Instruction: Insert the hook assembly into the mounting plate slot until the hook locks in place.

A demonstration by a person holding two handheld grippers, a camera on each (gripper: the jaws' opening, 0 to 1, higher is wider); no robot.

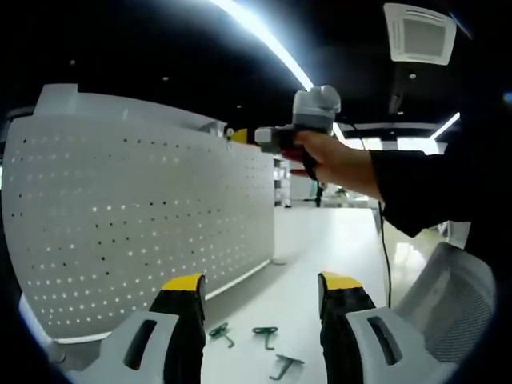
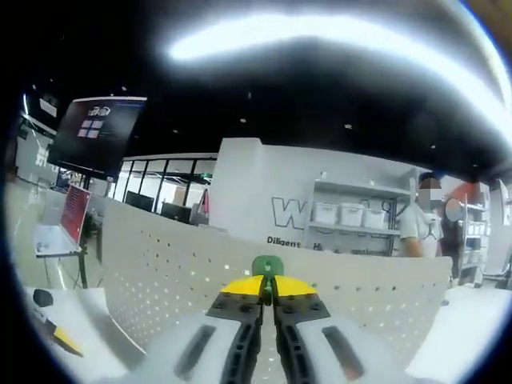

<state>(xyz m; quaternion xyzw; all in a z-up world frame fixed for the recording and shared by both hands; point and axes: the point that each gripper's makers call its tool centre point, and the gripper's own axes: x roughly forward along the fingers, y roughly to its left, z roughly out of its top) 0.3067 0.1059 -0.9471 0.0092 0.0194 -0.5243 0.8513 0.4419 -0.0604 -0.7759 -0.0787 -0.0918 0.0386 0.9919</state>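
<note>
1. Your left gripper view sits low over the white table, looking up along it, with the pegboard filling the left of the frame.
2. Your other gripper shows at upper centre, at the board's top edge.
3. Your right gripper view looks over the pegboard from close, facing the room beyond.
4. Both views share the pegboard.

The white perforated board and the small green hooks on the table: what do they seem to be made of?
White perforated board: likely painted sheet metal or rigid plastic; smooth matte white face with regular rows of small holes. I cannot tell which.

Small green hooks: look like thin bent wire with a green coating, probably coated metal; too small to be sure.

Green hook piece in the right tool: same green, smooth finish.
</note>
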